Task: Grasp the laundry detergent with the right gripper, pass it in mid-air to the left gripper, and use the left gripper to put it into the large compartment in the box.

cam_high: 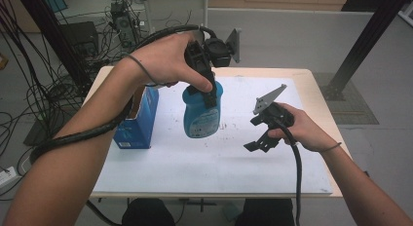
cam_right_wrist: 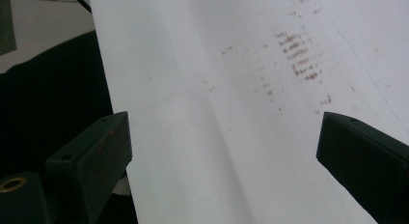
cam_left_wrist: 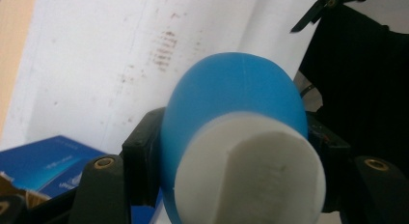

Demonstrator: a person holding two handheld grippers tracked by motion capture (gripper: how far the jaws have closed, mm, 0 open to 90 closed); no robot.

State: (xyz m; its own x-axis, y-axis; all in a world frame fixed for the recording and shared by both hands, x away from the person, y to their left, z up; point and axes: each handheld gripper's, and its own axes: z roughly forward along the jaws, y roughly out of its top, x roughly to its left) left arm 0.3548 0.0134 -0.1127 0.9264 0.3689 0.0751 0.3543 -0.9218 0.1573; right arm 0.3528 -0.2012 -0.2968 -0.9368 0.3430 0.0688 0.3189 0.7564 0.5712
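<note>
Left gripper (cam_high: 210, 89) is clamped on the blue bottle (cam_high: 202, 111) up near its top, holding it upright in the air over the middle of the table (cam_high: 272, 172); bottle's bottom looks clear of the white sheet (cam_high: 195, 167) afaict; in the left gripper view the jaws squeeze both sides of the bottle w/ its white cap (cam_left_wrist: 251, 171) pointing at the cam; blue box (cam_high: 139, 121) sits on the table just left of the bottle, top flaps open; right gripper (cam_high: 258, 143) is over to the right, near the sheet, jaws wide apart w/ nothing between them; some reddish smudges on the sheet.
</note>
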